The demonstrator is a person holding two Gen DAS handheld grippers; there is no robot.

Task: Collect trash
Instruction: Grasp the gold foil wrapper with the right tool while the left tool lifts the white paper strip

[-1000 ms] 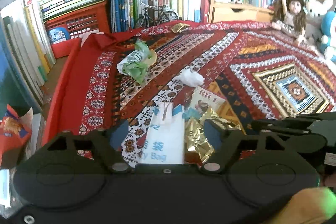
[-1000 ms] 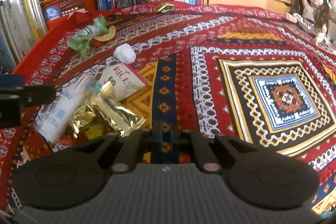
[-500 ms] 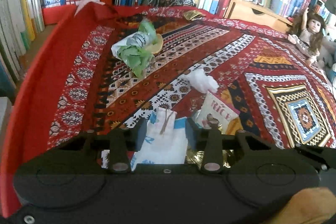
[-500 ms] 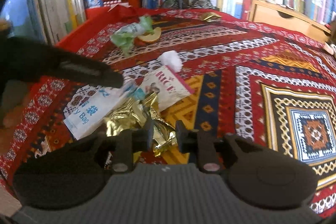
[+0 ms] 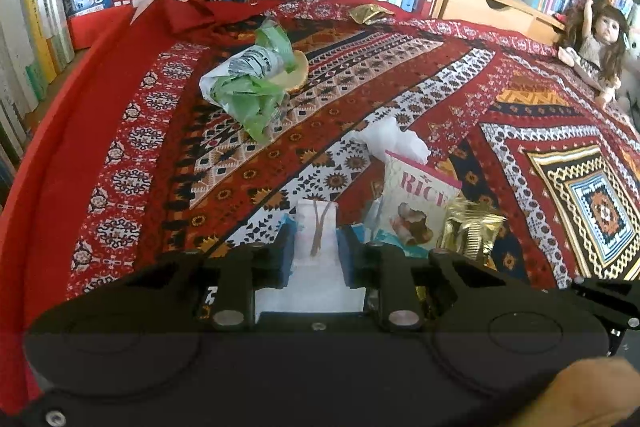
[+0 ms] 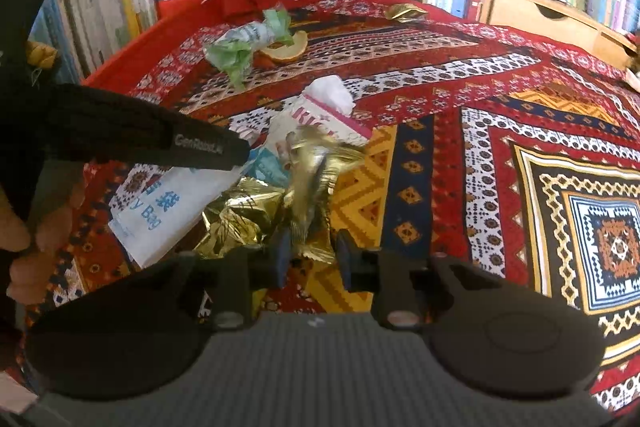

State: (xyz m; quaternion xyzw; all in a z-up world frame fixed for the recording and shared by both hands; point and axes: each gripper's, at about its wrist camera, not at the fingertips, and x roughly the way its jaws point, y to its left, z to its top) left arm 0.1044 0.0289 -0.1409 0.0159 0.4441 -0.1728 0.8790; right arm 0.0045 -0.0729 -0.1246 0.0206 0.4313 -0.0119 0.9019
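Trash: white paper bag (image 5: pixel 316 247), pink rice packet (image 5: pixel 416 203), gold foil wrapper (image 6: pixel 308 195), white tissue (image 5: pixel 394 139), all on the patterned tabletop (image 5: pixel 460 75).
Left tongs (image 5: pixel 316 251): clenched on the white paper bag.
Right tongs (image 6: pixel 310 255): parted around the gold foil wrapper, grip uncertain.
Farther back: green wrapper (image 5: pixel 248 87) beside a fruit peel (image 6: pixel 290 47).

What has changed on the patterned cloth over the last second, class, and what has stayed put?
The left claw closed onto the white paper bag. The right claw moved left to the gold foil wrapper, which now rises between its fingers. The green wrapper, tissue and rice packet stayed put.
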